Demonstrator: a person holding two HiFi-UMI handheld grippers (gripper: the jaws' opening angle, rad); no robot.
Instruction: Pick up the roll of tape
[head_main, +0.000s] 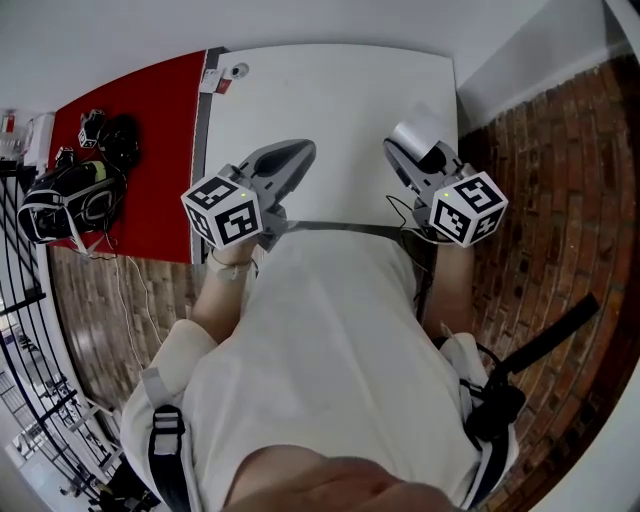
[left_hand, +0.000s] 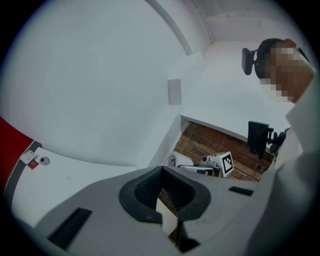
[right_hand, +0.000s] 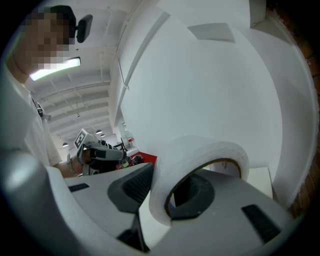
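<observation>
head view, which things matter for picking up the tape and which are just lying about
For the job:
roll of tape, clamped in the right gripper
white table

Lying about:
left gripper, empty
black bag and black gear on the red surface

A small tag (head_main: 214, 82) lies on the white table (head_main: 330, 100).
</observation>
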